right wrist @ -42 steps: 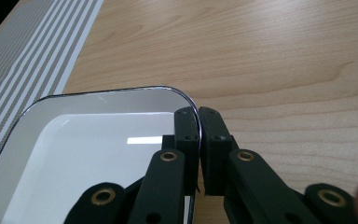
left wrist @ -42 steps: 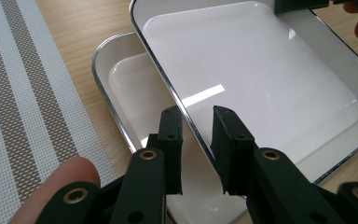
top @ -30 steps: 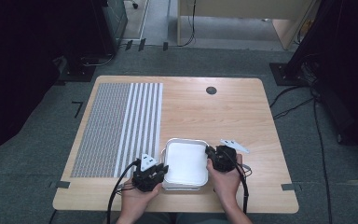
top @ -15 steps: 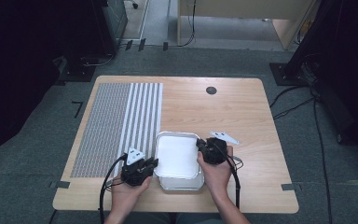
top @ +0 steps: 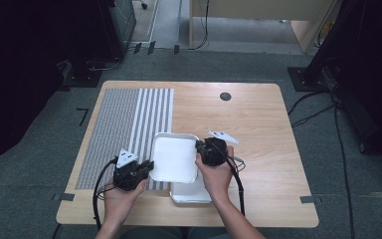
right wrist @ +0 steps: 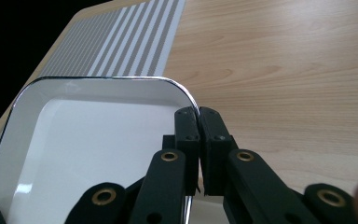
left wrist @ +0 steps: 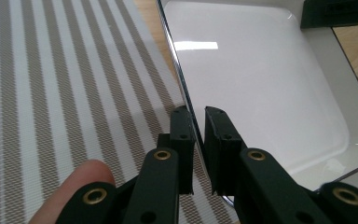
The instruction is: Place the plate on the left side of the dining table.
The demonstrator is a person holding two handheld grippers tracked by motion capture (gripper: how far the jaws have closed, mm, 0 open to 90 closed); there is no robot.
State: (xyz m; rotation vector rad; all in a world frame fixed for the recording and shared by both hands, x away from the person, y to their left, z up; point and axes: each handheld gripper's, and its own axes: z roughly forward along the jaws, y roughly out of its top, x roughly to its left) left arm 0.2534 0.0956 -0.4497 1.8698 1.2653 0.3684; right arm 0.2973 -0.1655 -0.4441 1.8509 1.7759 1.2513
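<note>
Both grippers pinch rims of empty white tray (top: 174, 157).

We note glossy white tray (top: 174, 157), shiny metal rim; beside tray, woven striped mat (top: 129, 119); matt wood-grain table (top: 258, 114).

High view soft, low-res; table (top: 258, 129) evenly lit from above, room around it near black. Gripper views sharper. Overhead glare streak on white tray (left wrist: 261, 79). Fingertip (left wrist: 70, 186) blurred close to lens. Shadows faint, short.
</note>
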